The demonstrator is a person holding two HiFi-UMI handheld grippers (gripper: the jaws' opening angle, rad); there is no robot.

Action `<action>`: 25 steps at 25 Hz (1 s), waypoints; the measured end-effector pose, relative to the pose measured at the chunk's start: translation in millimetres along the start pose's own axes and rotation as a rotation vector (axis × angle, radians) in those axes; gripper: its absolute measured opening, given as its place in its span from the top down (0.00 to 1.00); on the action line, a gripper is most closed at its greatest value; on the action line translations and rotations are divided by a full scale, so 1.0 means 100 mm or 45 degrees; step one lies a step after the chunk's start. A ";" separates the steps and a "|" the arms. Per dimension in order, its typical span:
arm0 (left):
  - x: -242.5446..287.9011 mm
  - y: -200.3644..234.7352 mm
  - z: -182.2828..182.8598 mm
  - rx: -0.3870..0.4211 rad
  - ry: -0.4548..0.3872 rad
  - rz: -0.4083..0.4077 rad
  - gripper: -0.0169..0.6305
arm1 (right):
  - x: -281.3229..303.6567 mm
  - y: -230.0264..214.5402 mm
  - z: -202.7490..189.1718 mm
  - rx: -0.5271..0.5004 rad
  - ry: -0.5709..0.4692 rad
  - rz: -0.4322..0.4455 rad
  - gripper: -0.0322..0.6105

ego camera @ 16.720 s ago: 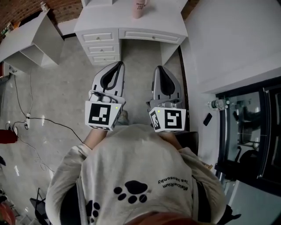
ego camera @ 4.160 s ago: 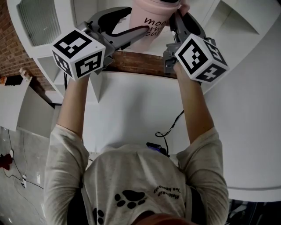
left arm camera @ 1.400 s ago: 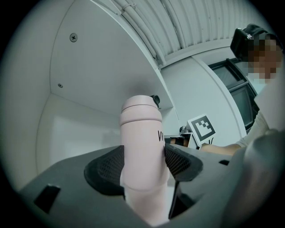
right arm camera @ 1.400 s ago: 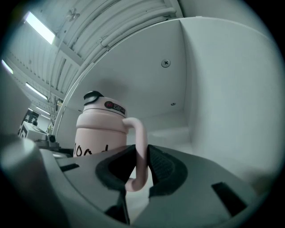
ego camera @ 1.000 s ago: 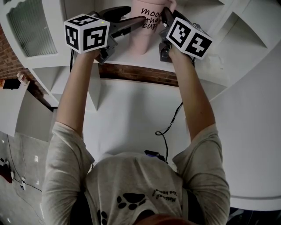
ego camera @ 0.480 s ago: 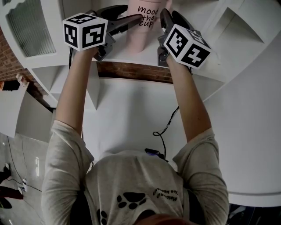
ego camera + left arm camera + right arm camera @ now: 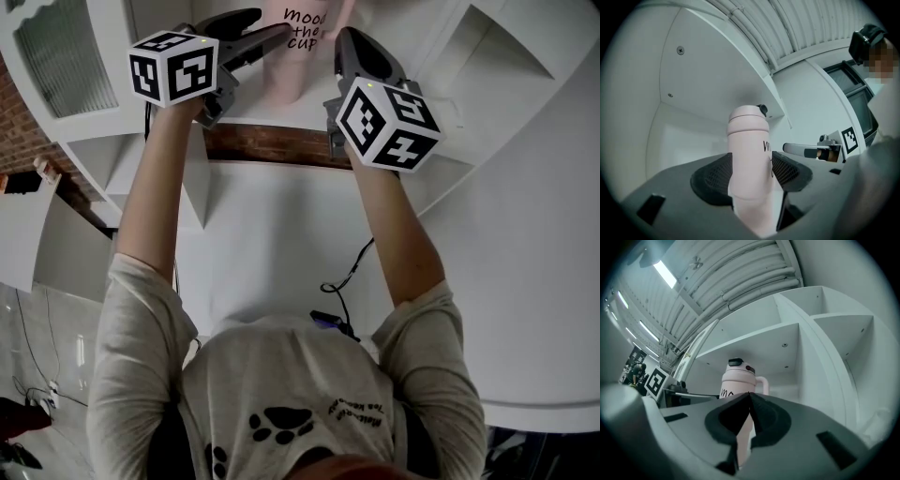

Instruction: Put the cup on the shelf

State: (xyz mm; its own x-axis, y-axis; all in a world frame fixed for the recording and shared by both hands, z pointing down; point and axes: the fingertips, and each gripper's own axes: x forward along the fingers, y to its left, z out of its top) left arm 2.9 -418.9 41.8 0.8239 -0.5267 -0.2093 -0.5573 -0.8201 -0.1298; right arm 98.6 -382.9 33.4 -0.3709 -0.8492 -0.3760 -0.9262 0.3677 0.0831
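Right gripper [image 7: 749, 397] sits closest, pulled back a bit, jaws closing up tip to tip with nothing in them. Just past it the left gripper [image 7: 750, 174] is clamped on the pink cup [image 7: 747, 140], which stands upright on the white shelf [image 7: 281, 120].

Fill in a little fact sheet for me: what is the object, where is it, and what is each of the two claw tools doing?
Object: pink cup with a lid, dark lettering and a side handle
Place: upright in a compartment of the white shelf, apparently resting on its board
Left gripper: jaws closed on the cup's body, pads against both sides
Right gripper: jaws together, nothing between them, short of the cup and not touching it
Task status: cup on the shelf, left gripper not yet released
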 end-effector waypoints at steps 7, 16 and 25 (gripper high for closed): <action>-0.25 -0.23 0.09 0.016 -0.047 0.067 0.75 | -0.17 0.12 -0.05 0.045 0.009 0.030 0.94; -0.51 -0.66 0.07 0.096 -0.024 0.176 0.96 | -0.48 0.27 0.01 0.069 -0.002 0.036 0.94; -0.97 -1.36 -0.20 0.222 -0.021 0.300 0.96 | -1.14 0.48 0.01 -0.039 -0.003 0.025 0.94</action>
State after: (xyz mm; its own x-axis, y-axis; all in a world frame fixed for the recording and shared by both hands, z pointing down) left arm 0.5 -260.5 98.8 0.6684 -0.6934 -0.2693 -0.7438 -0.6238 -0.2401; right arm 96.9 -267.8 79.5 -0.3892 -0.8408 -0.3763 -0.9203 0.3729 0.1185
